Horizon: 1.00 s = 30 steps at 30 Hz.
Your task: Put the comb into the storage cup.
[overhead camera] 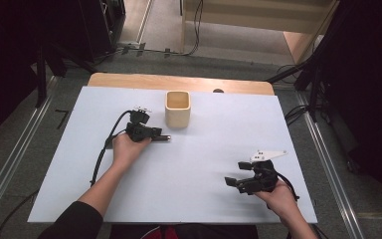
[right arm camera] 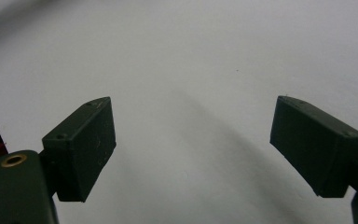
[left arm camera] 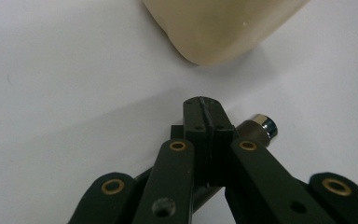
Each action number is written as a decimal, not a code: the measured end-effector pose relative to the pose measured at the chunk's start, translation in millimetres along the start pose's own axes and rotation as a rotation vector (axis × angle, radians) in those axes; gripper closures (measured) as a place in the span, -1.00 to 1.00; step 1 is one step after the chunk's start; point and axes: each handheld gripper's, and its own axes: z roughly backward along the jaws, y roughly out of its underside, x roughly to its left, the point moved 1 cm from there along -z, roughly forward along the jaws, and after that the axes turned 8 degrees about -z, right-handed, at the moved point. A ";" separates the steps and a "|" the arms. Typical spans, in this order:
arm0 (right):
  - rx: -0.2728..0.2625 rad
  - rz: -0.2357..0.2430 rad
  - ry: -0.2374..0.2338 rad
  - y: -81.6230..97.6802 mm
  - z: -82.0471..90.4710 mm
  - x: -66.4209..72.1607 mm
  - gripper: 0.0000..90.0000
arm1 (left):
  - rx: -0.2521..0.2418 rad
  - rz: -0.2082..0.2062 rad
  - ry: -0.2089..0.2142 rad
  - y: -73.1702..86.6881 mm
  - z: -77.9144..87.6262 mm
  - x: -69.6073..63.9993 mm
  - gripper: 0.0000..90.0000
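A cream square cup (overhead camera: 177, 108) stands upright on the white table top (overhead camera: 204, 149), near the back middle. My left gripper (overhead camera: 155, 134) lies just in front and left of the cup (left arm camera: 219, 28), pointing right, and it is shut with its pads pressed flat together. A dark pen-like stick with a silver tip (left arm camera: 259, 127) runs beneath the left gripper (left arm camera: 203, 112), and its end pokes out to the right (overhead camera: 165, 138). I cannot tell whether the jaws touch it. At the front right my right gripper (overhead camera: 235, 174) is open, with nothing between the jaws of this gripper (right arm camera: 193, 144).
The white sheet covers a wooden table whose back edge (overhead camera: 179, 79) shows behind the cup. Metal rails (overhead camera: 328, 164) run along both sides on the floor, and cables and dark stands lie beyond the table.
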 end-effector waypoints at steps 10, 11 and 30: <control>-0.005 0.002 0.001 0.0 0.7 -0.3 -0.72 | 0.031 -0.027 0.028 5.4 -0.2 -2.6 1.00; -0.005 0.002 0.001 0.0 0.7 -0.3 -0.72 | 0.031 -0.027 0.028 5.4 -0.2 -2.6 1.00; -0.007 0.003 0.002 -0.3 1.1 -0.4 -0.72 | 0.061 -0.072 0.049 16.3 10.2 -6.1 1.00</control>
